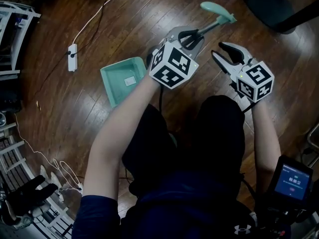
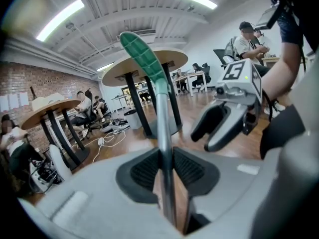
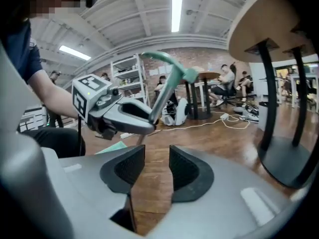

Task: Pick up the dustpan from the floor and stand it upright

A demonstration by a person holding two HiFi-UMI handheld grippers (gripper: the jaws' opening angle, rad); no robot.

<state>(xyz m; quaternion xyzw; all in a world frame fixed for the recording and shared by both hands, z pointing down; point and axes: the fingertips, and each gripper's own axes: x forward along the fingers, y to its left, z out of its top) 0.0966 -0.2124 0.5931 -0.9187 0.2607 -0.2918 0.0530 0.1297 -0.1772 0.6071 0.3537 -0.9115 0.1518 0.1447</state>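
I am clamping my left gripper [image 2: 167, 171] on the bare metal shaft [image 2: 162, 128] of the dustpan [image 1: 122, 78]. The ribbed pads are pressing it from both sides, well below the teal grip [image 2: 142, 54] at its far end. I judge I am holding it this low so that the pan stays close under my hand and swings less as the handle tips up. My right gripper [image 3: 157, 166] is standing with its jaws apart, and only bare floor is showing between them. It is hovering just to the right of the shaft, apart from it, probably ready to steady the handle. The pan itself is sitting near me on the left, beside my left forearm, its open mouth turned away from the handle. Whether its edge is touching the wooden floor [image 1: 124, 14] I cannot tell. Farther off to the left a white power strip [image 1: 73, 57] is trailing its cable, well apart from the pan.
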